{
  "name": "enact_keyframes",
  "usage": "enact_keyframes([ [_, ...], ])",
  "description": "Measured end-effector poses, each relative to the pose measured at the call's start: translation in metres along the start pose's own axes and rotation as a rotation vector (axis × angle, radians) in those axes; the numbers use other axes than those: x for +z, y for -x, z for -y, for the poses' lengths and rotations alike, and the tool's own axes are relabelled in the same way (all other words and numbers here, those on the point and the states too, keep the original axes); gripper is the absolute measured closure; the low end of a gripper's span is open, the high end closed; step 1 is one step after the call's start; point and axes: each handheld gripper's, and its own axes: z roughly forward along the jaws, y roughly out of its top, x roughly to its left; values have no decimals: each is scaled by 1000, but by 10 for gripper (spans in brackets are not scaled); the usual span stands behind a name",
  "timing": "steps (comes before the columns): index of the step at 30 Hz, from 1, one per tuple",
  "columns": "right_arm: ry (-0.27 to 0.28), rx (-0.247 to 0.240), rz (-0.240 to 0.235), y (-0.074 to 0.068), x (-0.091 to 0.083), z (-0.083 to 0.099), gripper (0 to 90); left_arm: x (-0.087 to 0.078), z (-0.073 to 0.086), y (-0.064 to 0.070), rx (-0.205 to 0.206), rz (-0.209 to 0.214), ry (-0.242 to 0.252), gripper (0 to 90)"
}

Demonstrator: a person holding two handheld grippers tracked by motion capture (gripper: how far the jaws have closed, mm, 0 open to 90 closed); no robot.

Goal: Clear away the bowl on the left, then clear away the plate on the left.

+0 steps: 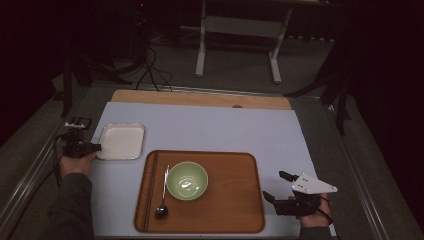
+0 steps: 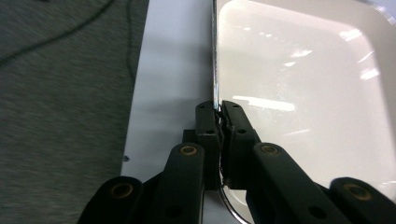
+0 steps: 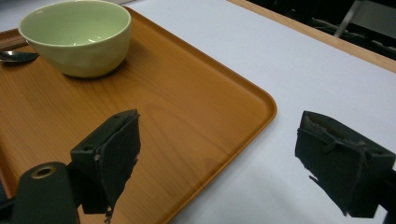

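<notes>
A white rectangular dish with a metal rim lies at the left of the pale mat. My left gripper is shut on its left rim; in the left gripper view the jaws pinch the edge of the white dish at my left gripper. A brown wooden tray holds a green bowl and a spoon to the bowl's left. My right gripper hangs open just right of the tray. In the right gripper view my right gripper spans the corner of the brown tray, with the green bowl and the spoon beyond.
The pale mat covers a wooden table top. A white table frame stands on the dark floor beyond, with cables to its left. Metal rails run along both table sides.
</notes>
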Motion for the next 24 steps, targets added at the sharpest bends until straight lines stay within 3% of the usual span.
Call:
enact_keyframes([
  [1,1,1,1,0,0,0,135,0,1,-2,-18,19,2,888],
  [5,0,-1,1,0,0,0,135,0,1,-3,-30,28,4,891],
  [20,2,2,2,1,0,0,135,-6,0,-2,-42,61,21,896],
  [24,0,2,2,1,1,0,135,-9,-2,-1,-56,110,41,896],
])
